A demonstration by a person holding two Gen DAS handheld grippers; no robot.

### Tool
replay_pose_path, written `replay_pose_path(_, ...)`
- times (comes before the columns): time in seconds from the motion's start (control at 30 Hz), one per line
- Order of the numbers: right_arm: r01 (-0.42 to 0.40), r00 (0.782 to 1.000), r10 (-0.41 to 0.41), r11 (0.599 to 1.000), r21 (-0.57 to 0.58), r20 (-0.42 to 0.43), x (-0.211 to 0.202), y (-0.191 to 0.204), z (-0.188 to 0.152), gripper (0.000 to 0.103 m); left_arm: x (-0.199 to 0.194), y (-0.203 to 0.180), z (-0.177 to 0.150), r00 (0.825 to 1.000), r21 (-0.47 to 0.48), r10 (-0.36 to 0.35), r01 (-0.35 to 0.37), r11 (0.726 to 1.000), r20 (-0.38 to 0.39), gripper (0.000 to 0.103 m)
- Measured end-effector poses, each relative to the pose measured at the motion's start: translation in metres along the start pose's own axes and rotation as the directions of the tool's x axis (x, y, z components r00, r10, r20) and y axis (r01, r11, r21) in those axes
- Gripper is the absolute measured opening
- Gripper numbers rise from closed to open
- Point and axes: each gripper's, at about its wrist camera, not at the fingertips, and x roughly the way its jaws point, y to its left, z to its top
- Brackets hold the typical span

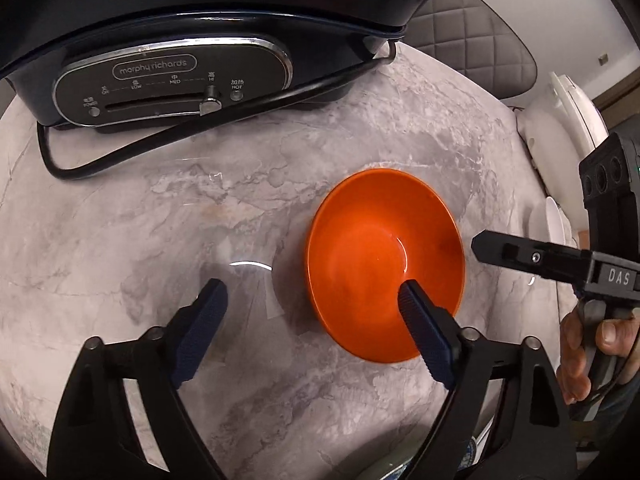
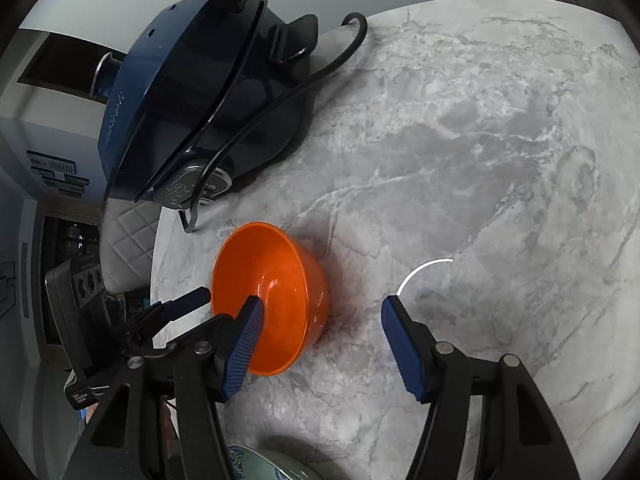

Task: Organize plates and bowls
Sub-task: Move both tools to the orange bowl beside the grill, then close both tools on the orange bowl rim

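An empty orange bowl (image 1: 384, 260) stands upright on the grey marble table (image 1: 160, 240); it also shows in the right wrist view (image 2: 276, 300). My left gripper (image 1: 312, 294) is open, its right finger over the bowl's inside, its left finger over bare table. My right gripper (image 2: 320, 312) is open, with the bowl's near wall between its fingers; the left finger (image 2: 250, 328) is over the bowl's inside. The right gripper also shows from the side in the left wrist view (image 1: 520, 254). A patterned green dish (image 2: 276, 464) peeks in at the bottom edge.
A dark blue Morphy Richards electric cooker (image 1: 180, 40) stands at the table's back, its black cord (image 1: 120, 148) trailing over the marble. White plates (image 1: 556, 220) stand at the right edge. A quilted grey chair back (image 1: 472, 32) is behind the table.
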Motion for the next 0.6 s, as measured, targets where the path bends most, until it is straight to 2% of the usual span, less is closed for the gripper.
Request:
replay_pose_path(0.07, -0.004, 1.000, 0.004, 1.000, -0.006, -0.013, 0.005, 0.001, 0.002, 0.063, 0.005, 0.000, 0.002, 1.000, -0.003, -0.004, 0.004, 1.000, -0.005, 0.066)
replay_pose_path(0.43, -0.041, 0.998, 0.040, 0.999, -0.016, -0.057, 0.022, -0.001, 0.011, 0.059, 0.014, 0.007, 0.006, 0.999, -0.030, -0.033, 0.033, 0.999, -0.022, 0.065)
replay_pose_path(0.57, -0.042, 0.996, 0.040, 0.999, -0.029, -0.076, 0.026, 0.001, 0.012, 0.050, 0.017, 0.005, 0.006, 0.998, -0.028, -0.048, 0.048, 0.998, -0.026, 0.065)
replay_pose_path(0.6, -0.045, 0.996, 0.043, 0.999, -0.030, -0.080, 0.028, 0.001, 0.012, 0.048, 0.018, 0.005, 0.006, 0.998, -0.029, -0.058, 0.057, 0.998, -0.027, 0.058)
